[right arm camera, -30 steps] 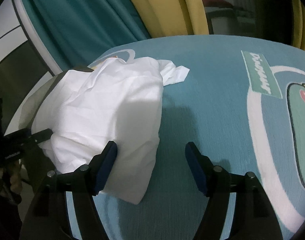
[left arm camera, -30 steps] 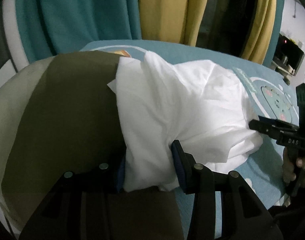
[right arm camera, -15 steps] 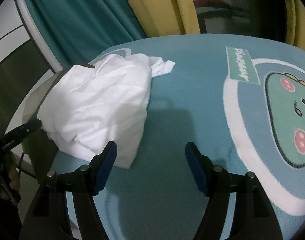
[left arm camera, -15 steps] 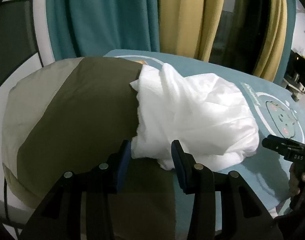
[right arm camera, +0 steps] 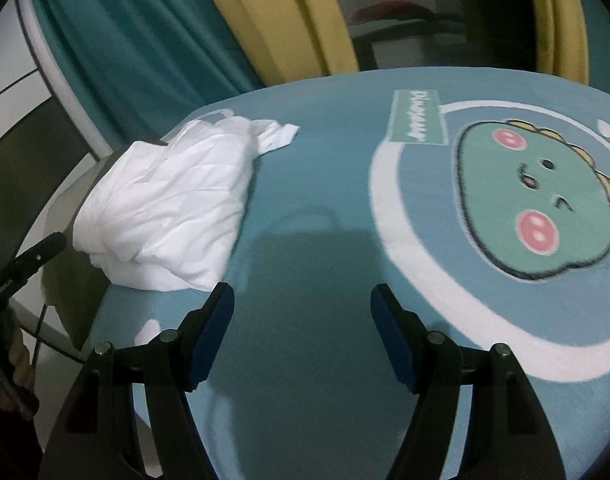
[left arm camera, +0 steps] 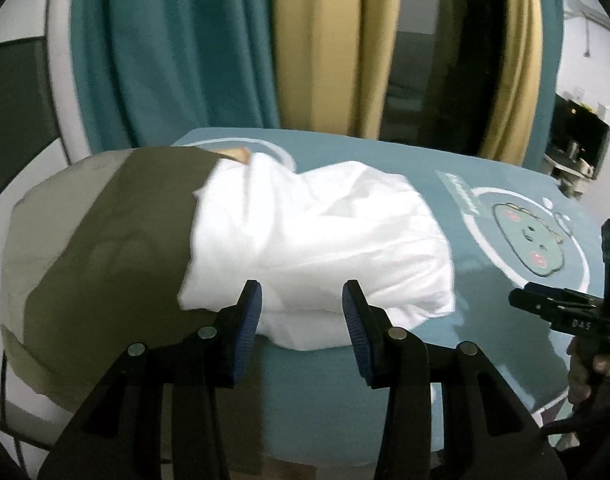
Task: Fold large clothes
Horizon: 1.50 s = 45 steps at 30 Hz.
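A white garment (left arm camera: 317, 240) lies folded in a rumpled bundle, partly on an olive and dark green cushion (left arm camera: 105, 248) and partly on the teal dinosaur mat (left arm camera: 485, 280). My left gripper (left arm camera: 301, 294) is open just short of the bundle's near edge, with nothing pressed between its pads. In the right wrist view the same garment (right arm camera: 173, 200) sits at the left. My right gripper (right arm camera: 301, 292) stands open over bare teal mat (right arm camera: 313, 208), to the right of the bundle and apart from it.
Teal and yellow curtains (left arm camera: 225, 60) hang behind the table. The mat's dinosaur face (right arm camera: 537, 200) fills the right side. The right gripper's fingers (left arm camera: 545, 304) and a hand (left arm camera: 585, 360) show at the left view's right edge. A dark device (left arm camera: 577, 136) stands far right.
Both grippers have drawn back from the white bundle. Its edge, which lay between the left jaws, is now beyond their tips. The right gripper has slid right over the mat.
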Tool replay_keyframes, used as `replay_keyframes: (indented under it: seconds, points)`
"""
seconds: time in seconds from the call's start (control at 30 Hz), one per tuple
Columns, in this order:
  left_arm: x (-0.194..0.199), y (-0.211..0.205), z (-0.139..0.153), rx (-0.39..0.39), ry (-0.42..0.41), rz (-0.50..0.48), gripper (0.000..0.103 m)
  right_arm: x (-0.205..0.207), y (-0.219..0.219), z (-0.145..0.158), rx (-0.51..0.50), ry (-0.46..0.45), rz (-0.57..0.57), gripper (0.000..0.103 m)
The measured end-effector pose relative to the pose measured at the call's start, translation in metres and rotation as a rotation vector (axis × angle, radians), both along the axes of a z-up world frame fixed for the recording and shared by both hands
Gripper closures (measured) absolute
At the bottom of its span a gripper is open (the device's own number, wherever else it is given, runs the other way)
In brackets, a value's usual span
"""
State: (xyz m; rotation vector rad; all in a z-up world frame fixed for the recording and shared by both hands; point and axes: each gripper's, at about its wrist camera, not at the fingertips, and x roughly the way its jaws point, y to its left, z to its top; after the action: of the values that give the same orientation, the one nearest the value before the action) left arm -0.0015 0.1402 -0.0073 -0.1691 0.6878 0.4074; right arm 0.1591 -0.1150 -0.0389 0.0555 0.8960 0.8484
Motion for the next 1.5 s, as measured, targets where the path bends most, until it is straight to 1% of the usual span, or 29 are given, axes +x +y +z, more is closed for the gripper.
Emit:
replay_keyframes:
  seconds: [0.17,0.23,0.27,0.3,0.37,0.47,0.6,0.7,0.8,0.83,0.87,0.9,1.07,1.2,1.3,1.43,1.5]
  points:
    - [0.010,-0.026,-0.004,-0.026,-0.004,-0.060,0.058,0.003,-0.024,0.000,-0.010,0.000,-0.040,0.032]
    - [0.016,-0.037,-0.006,-0.036,0.003,-0.078,0.058,0.004,-0.032,0.000,-0.009,-0.002,-0.039,0.032]
    - [0.018,-0.040,-0.007,-0.037,0.009,-0.081,0.058,0.004,-0.036,0.000,-0.007,-0.004,-0.037,0.031]
    - [0.020,-0.045,-0.007,-0.042,0.011,-0.088,0.058,0.005,-0.041,0.000,-0.010,-0.009,-0.046,0.026]
    - [0.025,-0.051,-0.006,-0.067,-0.001,-0.108,0.058,0.005,-0.050,0.000,-0.013,-0.022,-0.071,0.021]
    - [0.034,-0.065,-0.004,-0.095,-0.007,-0.164,0.058,0.006,-0.064,0.003,-0.041,-0.044,-0.105,0.020]
    - [0.045,-0.090,0.000,-0.051,-0.010,-0.230,0.058,0.006,-0.082,0.013,-0.078,-0.086,-0.141,0.020]
    - [0.054,-0.105,0.004,-0.022,-0.021,-0.244,0.058,0.008,-0.096,0.021,-0.103,-0.113,-0.183,0.019]
    - [0.062,-0.115,0.008,-0.022,-0.043,-0.249,0.058,0.009,-0.110,0.030,-0.123,-0.147,-0.219,0.019]
    - [0.064,-0.117,0.009,-0.026,-0.050,-0.250,0.054,0.010,-0.114,0.034,-0.129,-0.160,-0.227,0.019]
    - [0.066,-0.120,0.011,-0.028,-0.061,-0.252,0.047,0.010,-0.118,0.037,-0.139,-0.175,-0.237,0.019]
    - [0.066,-0.121,0.013,-0.026,-0.069,-0.253,0.046,0.011,-0.121,0.040,-0.147,-0.188,-0.244,0.018]
    - [0.068,-0.132,0.024,-0.002,-0.114,-0.269,0.044,0.013,-0.136,0.060,-0.177,-0.252,-0.293,0.018]
    - [0.070,-0.137,0.039,0.031,-0.155,-0.277,0.044,0.010,-0.144,0.080,-0.184,-0.320,-0.327,0.016]
    - [0.069,-0.139,0.050,0.055,-0.196,-0.278,0.044,0.004,-0.150,0.100,-0.155,-0.387,-0.351,0.015]
    - [0.065,-0.139,0.066,0.070,-0.256,-0.248,0.043,-0.002,-0.156,0.121,-0.075,-0.429,-0.376,0.014]
    - [0.059,-0.138,0.074,0.081,-0.298,-0.235,0.043,-0.007,-0.157,0.130,-0.053,-0.453,-0.378,0.014]
